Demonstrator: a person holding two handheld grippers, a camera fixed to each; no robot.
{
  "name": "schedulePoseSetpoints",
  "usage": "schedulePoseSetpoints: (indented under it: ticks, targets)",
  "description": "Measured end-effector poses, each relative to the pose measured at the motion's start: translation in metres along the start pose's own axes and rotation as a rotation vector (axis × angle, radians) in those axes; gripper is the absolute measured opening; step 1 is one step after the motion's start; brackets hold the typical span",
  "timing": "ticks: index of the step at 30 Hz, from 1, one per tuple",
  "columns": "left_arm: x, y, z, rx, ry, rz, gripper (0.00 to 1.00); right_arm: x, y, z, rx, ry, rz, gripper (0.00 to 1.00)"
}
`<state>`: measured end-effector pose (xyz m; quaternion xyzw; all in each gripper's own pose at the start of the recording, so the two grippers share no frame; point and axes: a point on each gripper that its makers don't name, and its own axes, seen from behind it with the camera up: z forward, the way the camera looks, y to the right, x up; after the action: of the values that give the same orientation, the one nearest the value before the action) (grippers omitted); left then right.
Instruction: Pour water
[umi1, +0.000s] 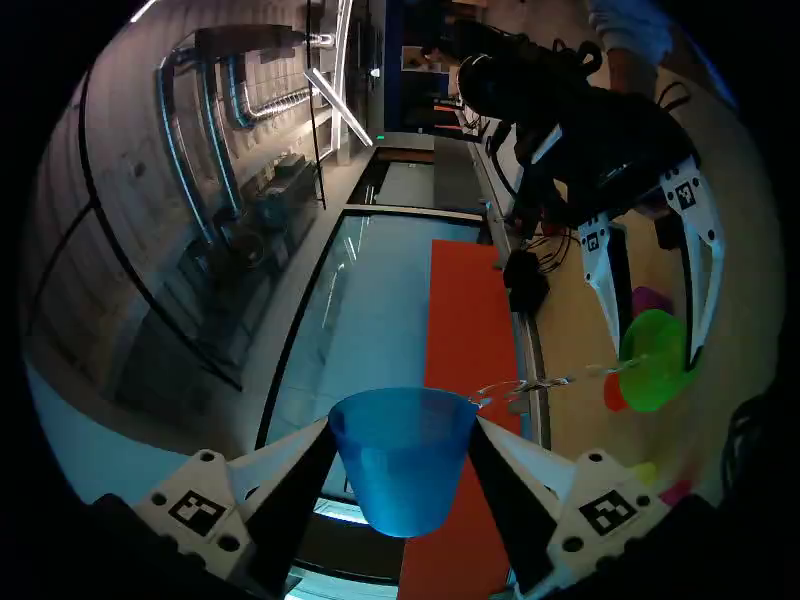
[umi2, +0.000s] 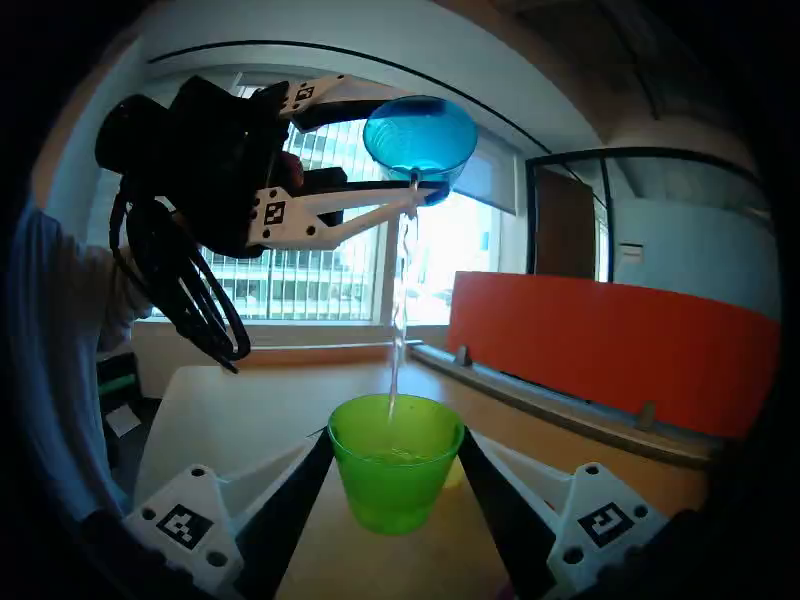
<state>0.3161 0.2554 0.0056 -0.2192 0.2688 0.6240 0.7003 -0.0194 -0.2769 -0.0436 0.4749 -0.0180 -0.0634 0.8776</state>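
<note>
My left gripper (umi1: 402, 455) is shut on a clear blue cup (umi1: 402, 460), tipped over on its side. In the right gripper view that blue cup (umi2: 421, 138) hangs high up in the left gripper (umi2: 410, 150), and a thin stream of water (umi2: 399, 310) falls from its rim. My right gripper (umi2: 395, 470) is shut on a green cup (umi2: 395, 475), held upright under the stream with some water in it. The left gripper view shows the green cup (umi1: 653, 360) in the right gripper (umi1: 655, 325) at the right, water (umi1: 540, 383) arcing toward it.
A wooden table (umi2: 230, 410) lies below the cups, bordered by an orange partition (umi2: 620, 345). A person's sleeve (umi2: 50, 370) and black cables (umi2: 190, 290) are at the left. Windows (umi2: 300, 270) stand behind. Small coloured items (umi1: 650, 300) lie on the table beside the green cup.
</note>
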Motion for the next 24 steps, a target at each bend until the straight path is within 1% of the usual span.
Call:
schedulePoseSetpoints:
  ticks: [9,15,24]
  targets:
    - [0.004,-0.004,0.002,0.003,0.008,0.045,0.87,0.0,0.0,0.0,-0.002,0.003,0.003,0.91]
    - [0.007,-0.007,0.003,0.008,0.008,0.091,0.87,0.0,-0.001,0.0,-0.003,0.006,0.004,0.91]
    - [0.013,-0.008,0.001,0.005,0.014,0.147,0.87,0.004,0.0,-0.001,-0.006,0.011,0.005,0.91]
